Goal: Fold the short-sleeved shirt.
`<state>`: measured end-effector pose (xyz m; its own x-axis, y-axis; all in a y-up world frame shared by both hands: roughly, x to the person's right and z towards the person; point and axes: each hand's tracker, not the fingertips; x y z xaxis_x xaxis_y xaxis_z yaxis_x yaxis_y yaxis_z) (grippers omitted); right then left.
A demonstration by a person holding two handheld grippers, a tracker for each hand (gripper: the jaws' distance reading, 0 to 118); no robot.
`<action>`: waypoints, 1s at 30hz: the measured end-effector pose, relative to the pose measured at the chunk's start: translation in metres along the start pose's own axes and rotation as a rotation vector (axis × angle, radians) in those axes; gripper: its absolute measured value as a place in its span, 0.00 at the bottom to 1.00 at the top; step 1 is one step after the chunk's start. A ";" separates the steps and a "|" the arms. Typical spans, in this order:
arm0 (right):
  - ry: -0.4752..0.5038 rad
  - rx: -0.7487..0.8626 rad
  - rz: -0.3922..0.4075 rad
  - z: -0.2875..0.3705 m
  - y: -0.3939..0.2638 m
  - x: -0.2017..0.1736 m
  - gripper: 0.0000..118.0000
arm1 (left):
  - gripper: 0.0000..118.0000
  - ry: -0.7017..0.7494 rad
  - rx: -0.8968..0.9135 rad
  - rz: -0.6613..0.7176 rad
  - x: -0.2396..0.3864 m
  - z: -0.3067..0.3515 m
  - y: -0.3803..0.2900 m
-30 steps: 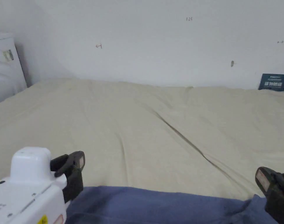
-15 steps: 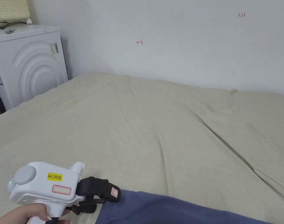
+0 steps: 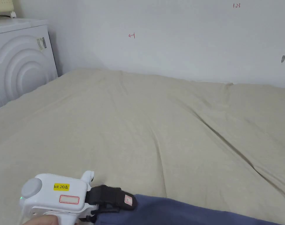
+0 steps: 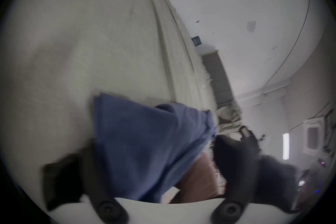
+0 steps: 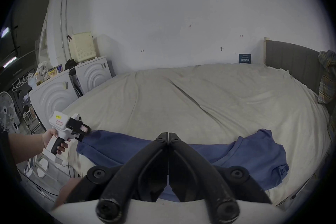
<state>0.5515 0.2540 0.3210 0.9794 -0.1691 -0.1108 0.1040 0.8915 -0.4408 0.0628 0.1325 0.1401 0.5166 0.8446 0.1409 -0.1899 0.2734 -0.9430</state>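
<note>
Shirt on bed, corner pinched by left gripper; right gripper fingers together.

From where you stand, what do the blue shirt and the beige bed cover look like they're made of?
Shirt: probably soft matte knit, cotton-like; it drapes limply and bunches in rounded folds with no shine. Bed cover: likely a thin woven sheet, matte; it shows long shallow creases. The exact fibre of either can't be told.

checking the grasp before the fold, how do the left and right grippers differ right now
The left gripper sits at the blue shirt's corner with cloth between its jaws; the right gripper has its jaws closed together on nothing. The left sits at the shirt's end; the right is over its middle. Both have black jaws.
</note>
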 end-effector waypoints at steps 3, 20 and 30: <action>0.018 -0.014 0.010 0.001 -0.001 -0.006 0.00 | 0.07 0.258 -0.038 -0.130 0.021 -0.007 -0.003; 0.119 0.053 -0.096 0.021 -0.011 0.021 0.00 | 0.07 1.033 -0.056 -0.371 0.128 0.045 0.013; 0.081 0.084 -0.124 0.048 -0.013 0.045 0.00 | 0.07 0.724 -0.274 -0.532 0.218 -0.108 -0.011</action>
<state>0.6024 0.2544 0.3643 0.9411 -0.3107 -0.1333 0.2409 0.8930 -0.3802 0.2683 0.2640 0.1485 0.8900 0.1224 0.4392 0.3767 0.3453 -0.8596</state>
